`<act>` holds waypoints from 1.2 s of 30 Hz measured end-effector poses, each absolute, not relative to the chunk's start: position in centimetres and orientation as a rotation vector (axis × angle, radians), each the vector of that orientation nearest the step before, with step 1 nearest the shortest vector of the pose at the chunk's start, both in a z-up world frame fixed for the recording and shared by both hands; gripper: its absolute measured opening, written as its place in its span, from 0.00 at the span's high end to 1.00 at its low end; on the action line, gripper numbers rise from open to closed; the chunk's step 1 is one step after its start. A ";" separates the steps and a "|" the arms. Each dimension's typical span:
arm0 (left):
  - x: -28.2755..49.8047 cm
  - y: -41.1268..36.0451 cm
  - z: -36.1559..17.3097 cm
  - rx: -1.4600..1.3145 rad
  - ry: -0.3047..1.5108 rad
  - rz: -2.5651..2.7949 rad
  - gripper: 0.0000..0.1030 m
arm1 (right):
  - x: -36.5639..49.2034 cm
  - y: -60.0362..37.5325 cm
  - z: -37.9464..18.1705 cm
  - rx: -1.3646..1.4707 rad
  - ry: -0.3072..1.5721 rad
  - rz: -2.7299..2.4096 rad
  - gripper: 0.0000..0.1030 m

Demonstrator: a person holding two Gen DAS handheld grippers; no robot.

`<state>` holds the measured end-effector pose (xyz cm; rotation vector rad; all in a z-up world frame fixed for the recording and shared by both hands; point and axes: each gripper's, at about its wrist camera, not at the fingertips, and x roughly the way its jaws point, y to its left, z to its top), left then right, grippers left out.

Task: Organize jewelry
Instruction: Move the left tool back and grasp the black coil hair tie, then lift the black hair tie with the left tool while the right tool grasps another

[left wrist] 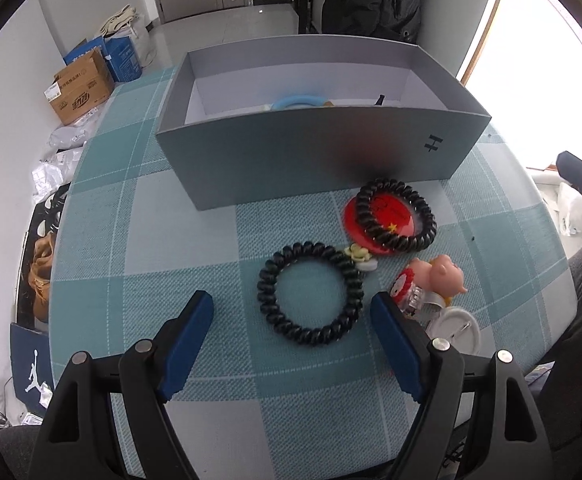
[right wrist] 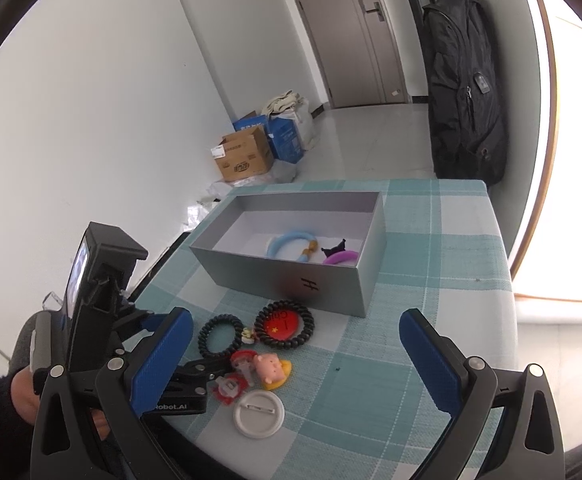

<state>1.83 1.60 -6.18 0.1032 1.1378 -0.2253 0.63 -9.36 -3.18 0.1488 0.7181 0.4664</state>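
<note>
Teal-and-white checked tablecloth [left wrist: 195,240] over a table; white walls, cardboard boxes [right wrist: 247,156] on the floor beyond. Landmark: open grey rectangular cardboard box [left wrist: 291,160], marked "H".

- Inside the box: light blue ring [right wrist: 287,242], purple ring with a black charm [right wrist: 341,256].
- In front of the box: black spiral hair tie [left wrist: 310,293]; a second black spiral hair tie [left wrist: 395,214] lying on a red round badge [left wrist: 375,232].
- Further from the box: pink pig figure [left wrist: 443,276], white round badge back [right wrist: 255,414].
- Left gripper [left wrist: 291,308], blue pads, jaws apart, nothing between them (first hair tie just ahead of the tips).
- Right gripper [right wrist: 295,332] spread wide, empty, hanging over the cloth before the box.
</note>
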 end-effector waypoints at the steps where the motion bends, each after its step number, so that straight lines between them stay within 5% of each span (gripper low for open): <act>1: 1.8 1.6 -6.2 0.101 1.135 -0.228 0.25 | 0.7 -9.4 -3.2 0.152 0.720 0.467 0.00; 6: 1.7 1.5 -6.1 0.111 1.125 -0.234 0.26 | 0.9 -9.5 -3.5 0.163 0.732 0.469 0.00; 13: 2.0 1.4 -5.7 0.125 1.103 -0.273 0.59 | 1.1 -9.6 -3.9 0.162 0.751 0.462 0.00; 19: 2.6 3.2 -5.4 -0.015 1.130 -0.295 0.68 | 1.1 -9.8 -4.4 0.169 0.784 0.445 0.00; 36: 1.6 6.5 -2.7 -0.260 1.048 -0.311 0.68 | 0.9 -8.8 -5.8 0.175 0.871 0.480 0.00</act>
